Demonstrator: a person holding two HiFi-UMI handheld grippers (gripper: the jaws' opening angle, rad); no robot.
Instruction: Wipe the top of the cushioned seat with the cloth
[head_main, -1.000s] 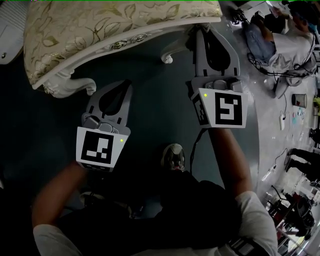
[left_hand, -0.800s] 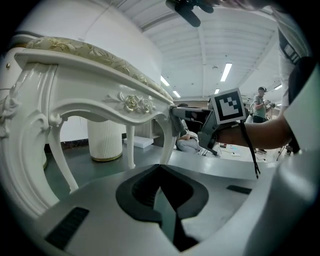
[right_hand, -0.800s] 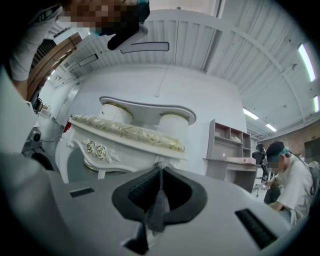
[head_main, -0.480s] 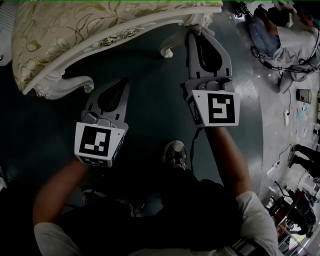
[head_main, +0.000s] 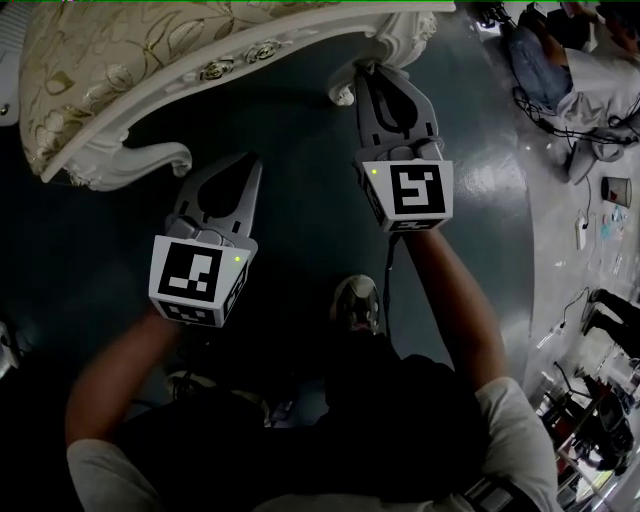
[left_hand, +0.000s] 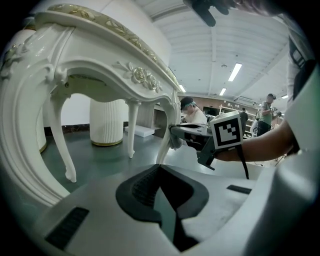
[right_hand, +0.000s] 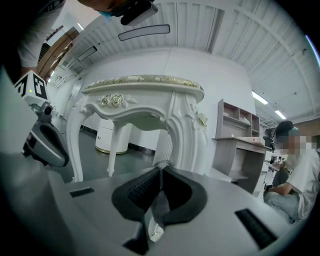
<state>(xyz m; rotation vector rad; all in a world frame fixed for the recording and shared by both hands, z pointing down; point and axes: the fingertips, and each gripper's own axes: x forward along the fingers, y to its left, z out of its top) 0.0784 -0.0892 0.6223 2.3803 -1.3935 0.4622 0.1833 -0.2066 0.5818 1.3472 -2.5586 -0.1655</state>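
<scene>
1. The seat (head_main: 150, 40) stood on the floor (head_main: 290, 240) ahead of you with its cushioned top facing up. Neither tool touched that top, so I judged the wipe was not under way.
2. Your left gripper (head_main: 248, 166) hung just off the seat's front edge and below the top. Its jaws were clenched together on nothing. It looked parked, since the wipe should need only the tool carrying the cloth.
3. Your right gripper (head_main: 370, 75) sat near the seat's right front corner, just beside a leg (head_main: 343, 96). Its jaws were clamped on the cloth, probably so you could carry it up to the top without dropping it.
4. The cloth (right_hand: 160, 204) was pinched between those right jaws, apart from the seat's top and lower than its rim.
5. Most of the seat's top was cut off by the upper edge of the head view. Both gripper views looked up from under the rim, so neither showed the surface to be wiped.
6. Little of the cloth could be seen. Only a grey strip showed between the pads and a pale tuft at the tips, and in the head view the jaws covered it.
</scene>
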